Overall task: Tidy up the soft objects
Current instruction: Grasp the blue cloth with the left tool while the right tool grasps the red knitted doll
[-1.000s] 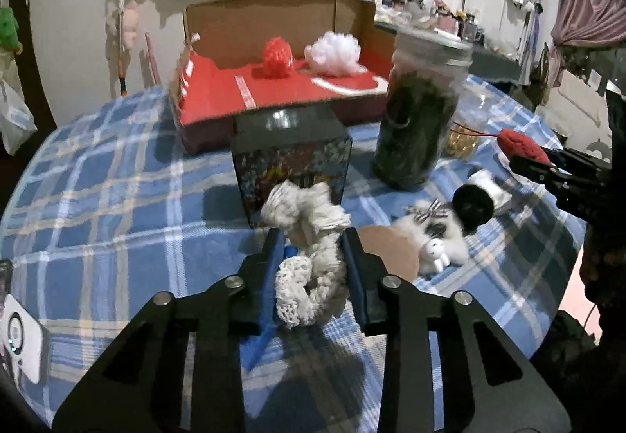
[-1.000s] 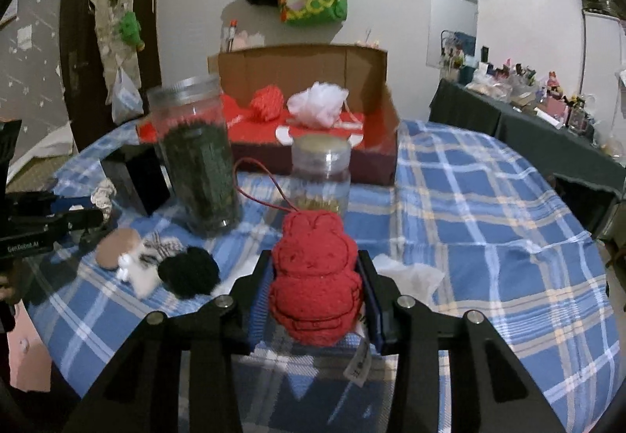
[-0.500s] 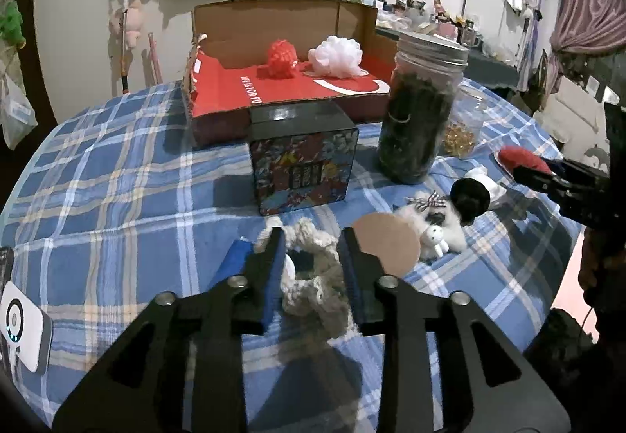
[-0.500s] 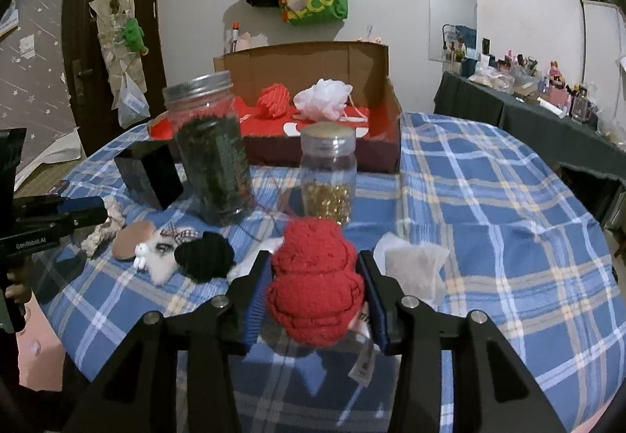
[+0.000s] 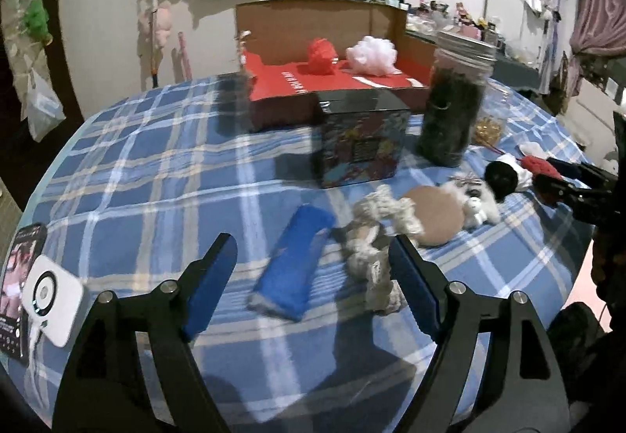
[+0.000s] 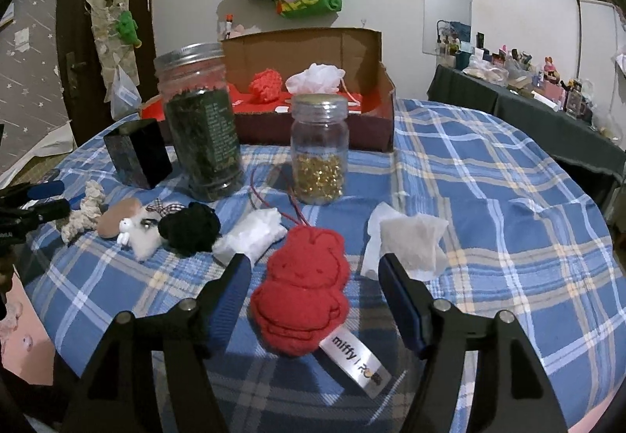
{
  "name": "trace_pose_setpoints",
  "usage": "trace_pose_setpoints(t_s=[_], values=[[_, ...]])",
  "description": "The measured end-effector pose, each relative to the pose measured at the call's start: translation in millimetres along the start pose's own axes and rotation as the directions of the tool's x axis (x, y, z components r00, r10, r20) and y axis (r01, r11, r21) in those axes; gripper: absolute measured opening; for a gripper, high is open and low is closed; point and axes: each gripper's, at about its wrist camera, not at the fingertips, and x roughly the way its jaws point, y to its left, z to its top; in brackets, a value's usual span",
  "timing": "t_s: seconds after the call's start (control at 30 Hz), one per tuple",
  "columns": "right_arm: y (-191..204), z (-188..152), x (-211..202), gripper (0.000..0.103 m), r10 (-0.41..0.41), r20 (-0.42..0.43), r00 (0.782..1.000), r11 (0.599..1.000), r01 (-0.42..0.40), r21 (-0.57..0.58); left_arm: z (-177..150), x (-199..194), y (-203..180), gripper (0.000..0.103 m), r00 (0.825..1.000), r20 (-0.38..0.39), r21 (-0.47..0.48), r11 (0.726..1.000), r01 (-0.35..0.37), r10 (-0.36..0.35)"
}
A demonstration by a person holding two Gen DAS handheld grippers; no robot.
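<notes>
Left tongs [image 5: 313, 268] spread wide, jaws just opened, gripping nothing. Between them on the bench [image 5: 156, 159]: the cream knitted piece [image 5: 371, 245], lying loose near the right pad, and a blue foam strip [image 5: 297, 264] flat beside it. A second before, clamped tight on that knitted piece and held off the cloth; now released onto the plaid.

Right tongs [image 6: 315, 284] likewise parted, jaws just widened, pads clear of the red plush doll [image 6: 303, 288], which lay flat between them with its label trailing toward the camera. Earlier pinched upright at its sides.

Judged as two put-downs finished at the same time, both soft things left on the bench rather than in the open cardboard box [image 6: 313, 80] behind the jars, where a red ball [image 6: 266, 84] and a white pouf [image 6: 317, 76] already sat. Further out, between the two tongs: a black pom [image 6: 191, 229], a small white plush [image 6: 137, 233], a white pad [image 6: 250, 237].
</notes>
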Motion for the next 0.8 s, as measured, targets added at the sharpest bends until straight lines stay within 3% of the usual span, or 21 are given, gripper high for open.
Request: trace_pose_setpoints(t_s=[0.23, 0.43, 0.67, 0.7, 0.8], values=[[-5.1, -0.1, 2.3, 0.07, 0.002, 0.001, 1.0, 1.0, -0.002, 0.019, 1.7, 6.3, 14.1, 0.08, 0.999, -0.037, -0.007, 1.0, 0.013, -0.013], [-7.9, 1.3, -4.2, 0.07, -0.003, 0.015, 1.0, 1.0, 0.003, 0.019, 12.1, -13.0, 23.2, 0.08, 0.999, 0.041, 0.004, 1.0, -0.012, 0.012], [-10.5, 0.2, -1.9, 0.07, 0.007, 0.015, 1.0, 0.999, -0.008, 0.035, 4.5, 26.1, 14.8, 0.079, 0.995, -0.095, 0.071, 0.997, -0.024, 0.031], [-10.4, 0.0, -2.3, 0.07, 0.006, 0.016, 1.0, 0.999, -0.006, 0.031, 3.3, 29.2, 14.7, 0.077, 0.995, -0.098, 0.07, 0.997, -0.027, 0.034], [-7.6, -3.0, -1.2, 0.07, 0.0, 0.021, 1.0, 1.0, 0.0, 0.019, 1.9, 35.3, 17.7, 0.052, 0.994, -0.107, 0.044, 0.999, -0.008, 0.012]])
